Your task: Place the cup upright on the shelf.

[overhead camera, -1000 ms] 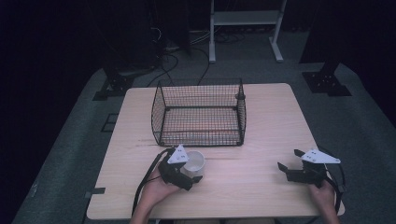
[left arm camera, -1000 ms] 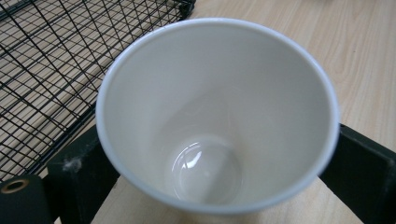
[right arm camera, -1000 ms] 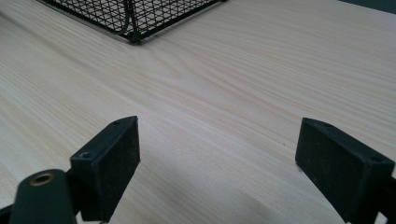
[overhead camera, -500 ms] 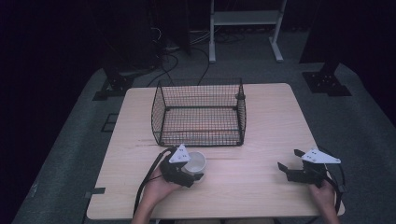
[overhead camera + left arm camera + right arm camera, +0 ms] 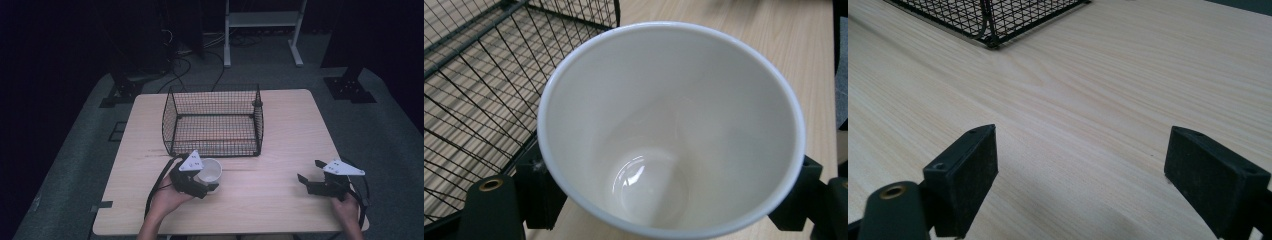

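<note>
Where they stood open a second ago, left gripper [image 5: 206,181] jaws now clamp the white cup [image 5: 209,170].

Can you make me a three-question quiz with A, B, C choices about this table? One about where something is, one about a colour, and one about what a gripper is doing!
1. Where is the white cup?
A. Inside the wire basket
B. On the table in front of the wire basket
C. On the floor

2. What colour is the basket?
A. Black
B. Red
C. Yellow

3. How are the right gripper jaws?
A. Shut on the cup
B. Shut on nothing
C. Open, nothing between

Answers: 1 B, the cup stands outside the mesh. 2 A, dark wire. 3 C, bare table shows between the jaws.
</note>
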`<state>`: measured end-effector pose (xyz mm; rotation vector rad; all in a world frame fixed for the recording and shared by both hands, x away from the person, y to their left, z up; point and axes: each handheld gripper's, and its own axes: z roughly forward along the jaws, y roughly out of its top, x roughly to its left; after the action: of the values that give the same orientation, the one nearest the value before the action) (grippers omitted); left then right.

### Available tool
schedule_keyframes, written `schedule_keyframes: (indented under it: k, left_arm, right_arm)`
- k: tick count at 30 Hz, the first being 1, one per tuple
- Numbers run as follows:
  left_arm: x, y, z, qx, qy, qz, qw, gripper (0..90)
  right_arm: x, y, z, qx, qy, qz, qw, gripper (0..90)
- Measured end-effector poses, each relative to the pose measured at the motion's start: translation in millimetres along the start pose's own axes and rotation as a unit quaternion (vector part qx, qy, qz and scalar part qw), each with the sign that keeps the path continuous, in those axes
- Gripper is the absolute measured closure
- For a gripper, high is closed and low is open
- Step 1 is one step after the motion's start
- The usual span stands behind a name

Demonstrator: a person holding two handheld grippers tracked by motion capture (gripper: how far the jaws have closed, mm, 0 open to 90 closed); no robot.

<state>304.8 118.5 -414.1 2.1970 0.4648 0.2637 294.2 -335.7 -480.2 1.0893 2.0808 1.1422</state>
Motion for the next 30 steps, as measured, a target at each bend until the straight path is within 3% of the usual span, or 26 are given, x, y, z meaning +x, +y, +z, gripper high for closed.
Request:
schedule_keyframes:
  k: [8, 30]
  left_arm:
    - [4.5, 7.2, -10.4, -0.009, -0.003, -0.002, 1.0, 20.4]
    - [26.5, 36.6, -28.8, -0.004, -0.013, 0.005, 0.9999, 20.5]
  right_arm:
    - [-0.2, 0.1, 0.3, 0.001, 0.001, 0.0, 1.0, 13.1]
    - [-0.8, 0.0, 0.0, 0.0, 0.0, 0.005, 1.0, 13.1]
